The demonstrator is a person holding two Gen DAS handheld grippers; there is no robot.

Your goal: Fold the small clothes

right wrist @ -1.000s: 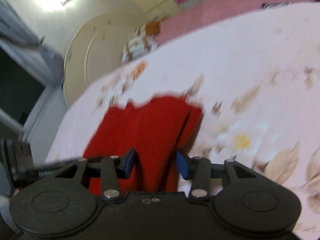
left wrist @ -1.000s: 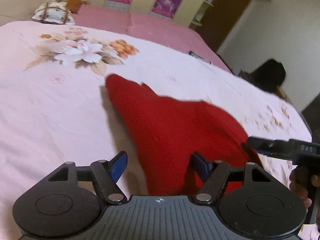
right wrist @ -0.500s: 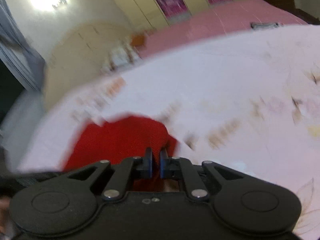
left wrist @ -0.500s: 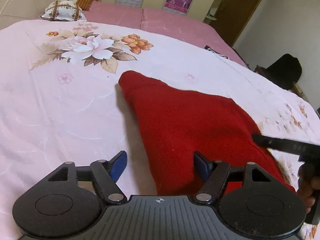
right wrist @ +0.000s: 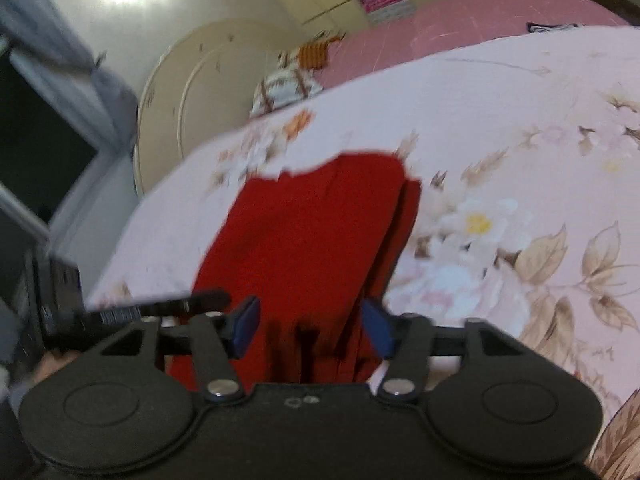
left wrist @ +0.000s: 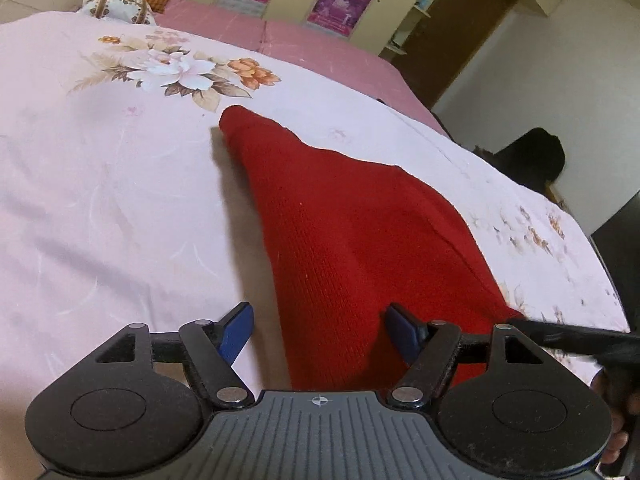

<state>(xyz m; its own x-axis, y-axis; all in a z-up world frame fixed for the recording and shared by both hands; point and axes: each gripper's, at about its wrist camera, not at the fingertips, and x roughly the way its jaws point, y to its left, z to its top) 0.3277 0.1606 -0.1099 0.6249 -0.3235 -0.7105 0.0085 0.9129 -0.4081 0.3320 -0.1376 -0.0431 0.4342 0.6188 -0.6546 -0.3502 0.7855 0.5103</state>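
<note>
Red knit garment on the bed, both grippers at its near end

Your left gripper (left wrist: 318, 330) stands wide open, astride the red knit garment's (left wrist: 344, 232) left edge; your right gripper (right wrist: 310, 330), jaws opening, straddles its bunched right edge without pressing. The garment's long axis runs away from you toward the pillow (left wrist: 116, 4).

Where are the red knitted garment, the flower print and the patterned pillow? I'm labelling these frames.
red knitted garment (left wrist: 352, 240): left wrist view, middle of its knit surface.
flower print (left wrist: 180, 70): left wrist view, pale central bloom on the bedspread.
patterned pillow (left wrist: 116, 8): left wrist view, middle of its top face.
</note>
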